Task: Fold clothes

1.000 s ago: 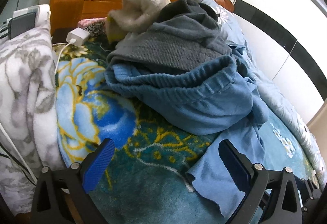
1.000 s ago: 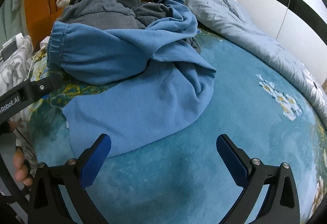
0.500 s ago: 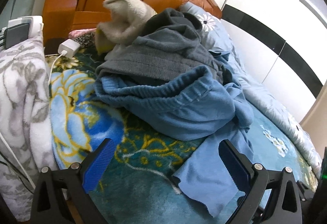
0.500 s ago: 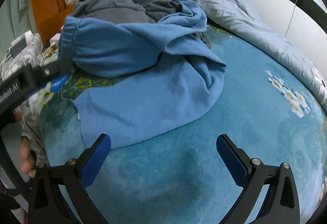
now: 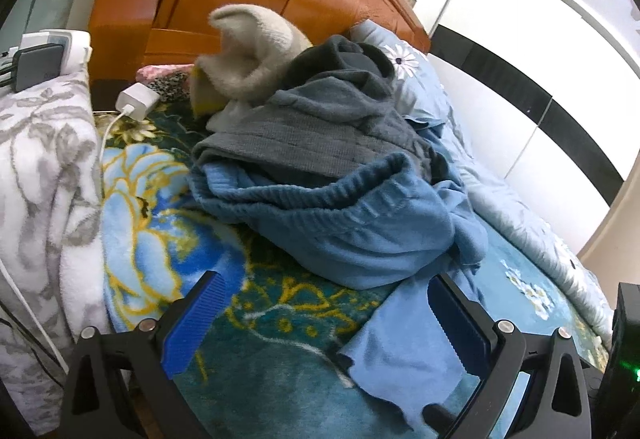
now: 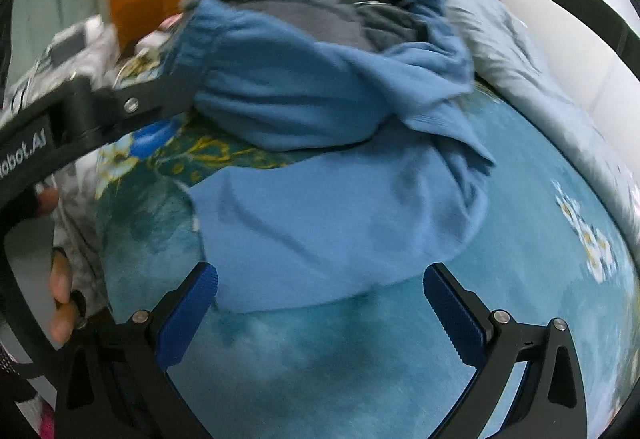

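Reaching comes first: both the left gripper (image 5: pixel 320 315) and right gripper (image 6: pixel 320 303) hover released over the bed (image 6: pixel 520 239). Blue garment (image 6: pixel 332 231) sprawls at twelve o'clock, atop the pile (image 5: pixel 320 127). Next, I judge, pinch its near hem.

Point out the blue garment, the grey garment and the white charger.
blue garment (image 6: pixel 340 223), right wrist view, flat spread panel.
grey garment (image 5: pixel 320 143), left wrist view, ribbed hem band.
white charger (image 5: pixel 137 101), left wrist view, top face of its body.
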### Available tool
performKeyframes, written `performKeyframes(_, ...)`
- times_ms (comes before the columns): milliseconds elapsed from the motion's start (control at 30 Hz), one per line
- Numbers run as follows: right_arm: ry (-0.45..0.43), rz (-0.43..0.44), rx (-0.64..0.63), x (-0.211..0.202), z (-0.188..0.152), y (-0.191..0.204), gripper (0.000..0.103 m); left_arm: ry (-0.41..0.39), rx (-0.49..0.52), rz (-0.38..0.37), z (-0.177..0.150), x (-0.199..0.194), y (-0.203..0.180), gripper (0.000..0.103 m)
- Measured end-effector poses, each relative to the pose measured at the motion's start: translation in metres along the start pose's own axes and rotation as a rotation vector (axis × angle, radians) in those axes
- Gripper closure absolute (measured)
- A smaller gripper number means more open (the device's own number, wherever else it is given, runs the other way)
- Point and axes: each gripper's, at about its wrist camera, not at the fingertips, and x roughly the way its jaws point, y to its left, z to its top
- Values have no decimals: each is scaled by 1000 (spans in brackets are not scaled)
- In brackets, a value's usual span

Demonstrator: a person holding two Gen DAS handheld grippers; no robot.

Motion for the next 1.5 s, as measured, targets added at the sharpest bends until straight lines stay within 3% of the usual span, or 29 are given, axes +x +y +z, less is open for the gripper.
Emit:
performKeyframes(900, 5, 15, 2, 10, 14, 14, 1, 38, -27, -15, 1, 5, 8, 0)
performKeyframes(1000, 17, 26, 5, 15, 17, 17, 15, 41, -35, -16, 1, 6, 11, 0)
performKeyframes(1067, 48, 54, 7, 23, 17, 18, 47, 40, -43, -17, 2, 7, 13, 0)
performKeyframes(1133, 79, 83, 25, 31, 18, 16, 59, 36, -49, -14, 2, 7, 15, 0)
performKeyframes(1167, 72, 79, 36, 28, 19, 13, 78, 35, -51, -13, 2, 6, 16, 0)
performKeyframes(1200, 64, 75, 46, 26, 20, 9, 91, 34, -50, -12, 2, 6, 16, 0)
performKeyframes(1300, 19, 35, 111, 7, 22, -16, 95, 32, -44, -9, 2, 5, 15, 0)
performKeyframes(1500, -88, -130, 239, -60, 7, -94, 96, 16, -13, -4, 2, 1, 7, 0)
